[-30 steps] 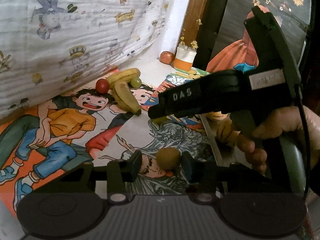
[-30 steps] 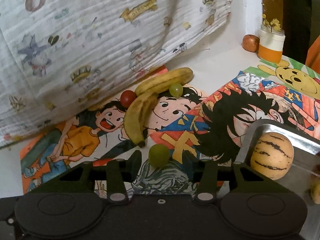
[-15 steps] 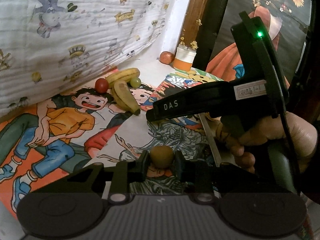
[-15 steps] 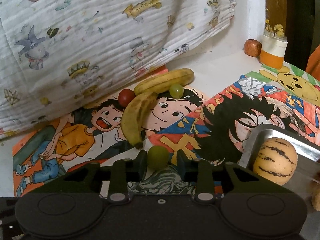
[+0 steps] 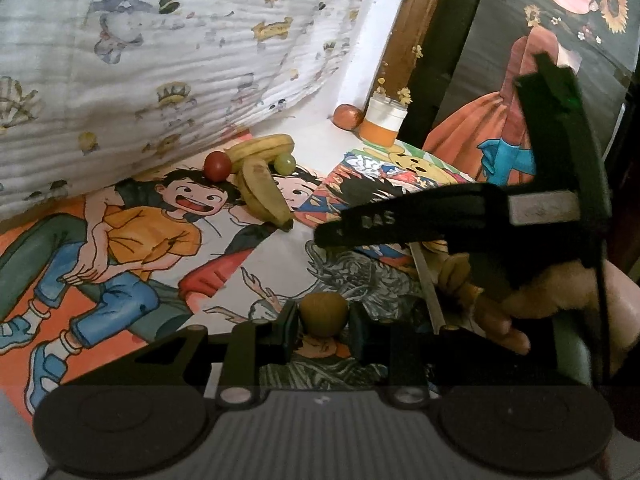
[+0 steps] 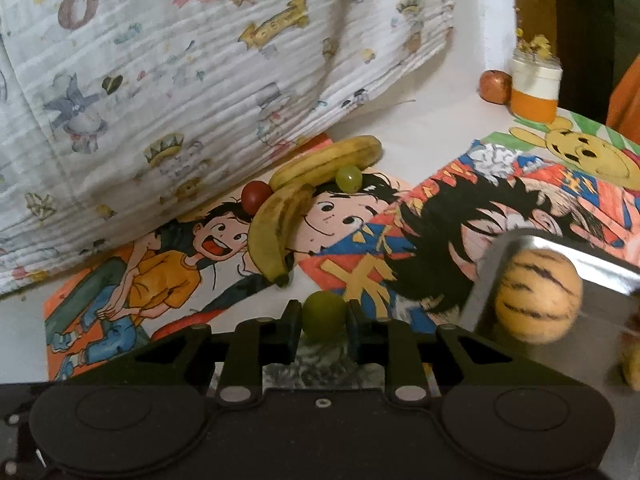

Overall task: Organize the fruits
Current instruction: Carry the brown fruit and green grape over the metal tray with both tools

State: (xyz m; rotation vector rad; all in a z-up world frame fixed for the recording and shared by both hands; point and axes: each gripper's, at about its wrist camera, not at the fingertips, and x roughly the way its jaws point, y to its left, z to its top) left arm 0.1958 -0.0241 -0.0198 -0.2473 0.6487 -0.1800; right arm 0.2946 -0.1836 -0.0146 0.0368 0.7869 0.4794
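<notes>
Inside metal tray [image 6: 560,248], striped round fruit [image 6: 538,295], apart from grippers.

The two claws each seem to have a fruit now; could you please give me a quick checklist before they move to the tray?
1. Left claw shut on brown fruit: ok.
2. Right claw shut on green grape: ok.
3. Free room in tray beside the striped melon: ok.
4. Brown fruit clear of the mat: cannot tell.
5. Bananas, red fruit and second grape remain outside the tray: not ok.
</notes>
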